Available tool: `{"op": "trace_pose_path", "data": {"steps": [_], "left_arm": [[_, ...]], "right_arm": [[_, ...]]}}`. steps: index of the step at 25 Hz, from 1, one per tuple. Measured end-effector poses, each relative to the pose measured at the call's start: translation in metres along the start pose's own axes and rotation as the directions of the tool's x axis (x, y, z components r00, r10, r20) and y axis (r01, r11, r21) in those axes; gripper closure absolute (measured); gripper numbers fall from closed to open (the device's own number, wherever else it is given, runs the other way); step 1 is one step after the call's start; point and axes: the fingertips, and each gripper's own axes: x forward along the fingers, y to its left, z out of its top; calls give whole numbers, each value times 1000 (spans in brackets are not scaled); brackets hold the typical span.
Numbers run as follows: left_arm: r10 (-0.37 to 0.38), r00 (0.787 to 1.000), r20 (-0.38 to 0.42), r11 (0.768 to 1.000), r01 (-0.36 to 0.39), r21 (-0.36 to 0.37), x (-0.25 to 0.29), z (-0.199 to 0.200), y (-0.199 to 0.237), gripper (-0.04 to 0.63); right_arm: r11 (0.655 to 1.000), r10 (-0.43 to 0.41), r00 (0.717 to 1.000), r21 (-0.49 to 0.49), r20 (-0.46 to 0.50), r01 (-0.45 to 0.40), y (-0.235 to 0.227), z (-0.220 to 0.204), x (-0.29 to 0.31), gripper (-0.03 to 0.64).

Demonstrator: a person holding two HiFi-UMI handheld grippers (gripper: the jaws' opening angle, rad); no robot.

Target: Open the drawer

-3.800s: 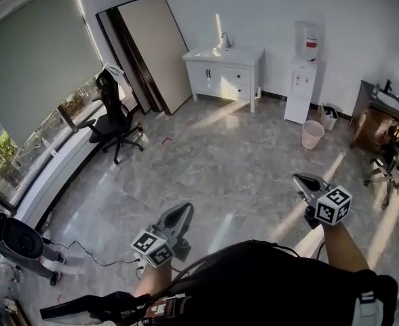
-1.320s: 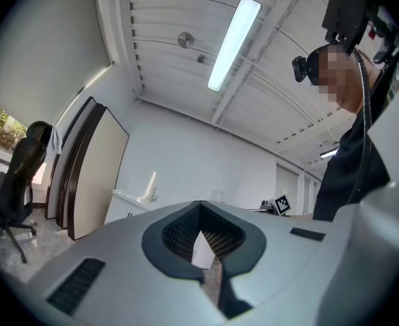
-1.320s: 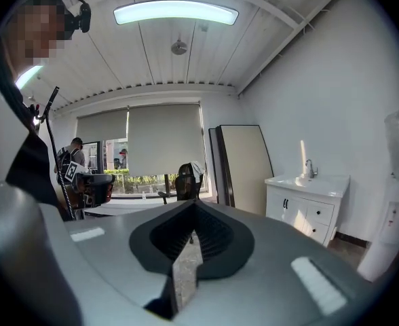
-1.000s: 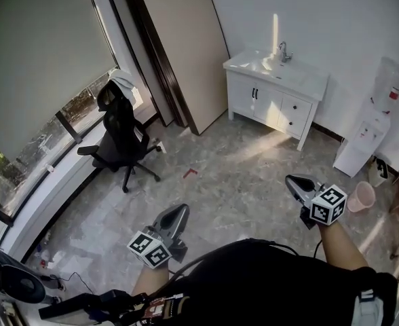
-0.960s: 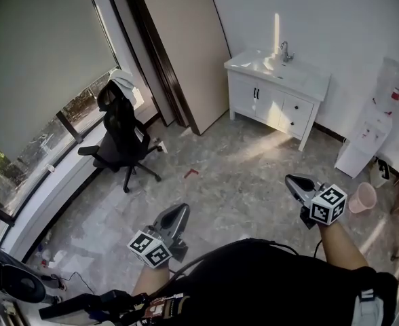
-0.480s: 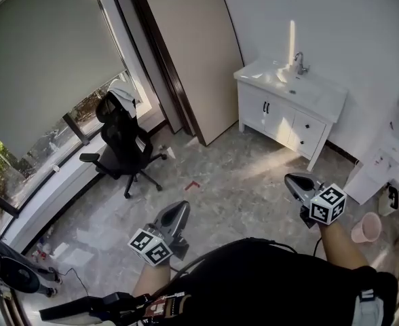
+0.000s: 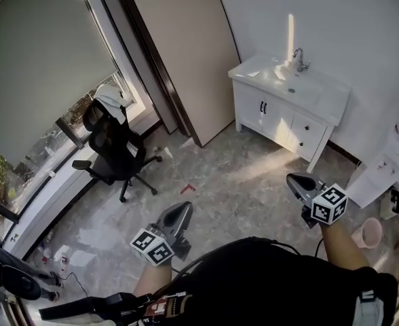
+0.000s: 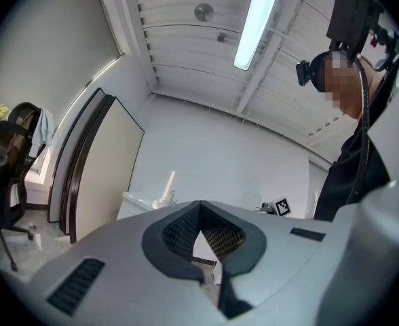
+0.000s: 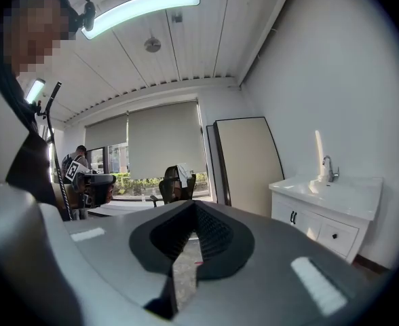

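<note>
Left gripper [image 7: 183,207] and right gripper [image 7: 292,178] closed, empty; vanity drawer [image 7: 308,125] seemingly shut.

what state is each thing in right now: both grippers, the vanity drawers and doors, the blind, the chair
left gripper, shut, nothing between the jaws
right gripper, shut, nothing between the jaws
vanity drawers, shut
vanity doors, shut
roller blind, pulled most of the way down, a strip of window bare below it
office chair, upright, a white cloth draped over its back
</note>
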Motion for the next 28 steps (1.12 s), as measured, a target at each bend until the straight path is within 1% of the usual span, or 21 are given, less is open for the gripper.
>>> {"op": "trace_pose_path", "data": {"steps": [2,6,9,12,16,18,22,25,28], "left_arm": [[-16,1000,1,1000,16,-10,17,0,15,604],[-88,996,-6,996,88,-8,49,8,57,604],[-129,992,-16,992,129,-7,73,27,96,604],[-174,984,-27,985,174,-19,95,44,139,604],[-232,971,-56,972,233,16,118,78,195,604],[-243,968,-58,969,245,16,124,90,228,604],[-248,967,-63,968,249,7,132,104,282,604],[-240,968,-70,970,241,7,142,109,308,604],[-229,971,-69,973,230,-4,154,108,328,604]], "right_arm": [[1000,-26,1000,14,-3,26,-18,-2,8,615],[997,-81,997,15,-6,81,-40,7,41,615],[992,-126,992,-1,1,126,-53,23,74,615],[985,-172,985,8,17,171,-65,41,108,615],[975,-222,974,9,47,222,-76,70,165,615],[973,-231,971,20,57,230,-78,76,198,615],[975,-222,974,9,36,221,-74,74,257,615],[975,-221,975,14,22,221,-82,72,283,615],[973,-232,973,27,12,231,-102,72,295,615]]}}
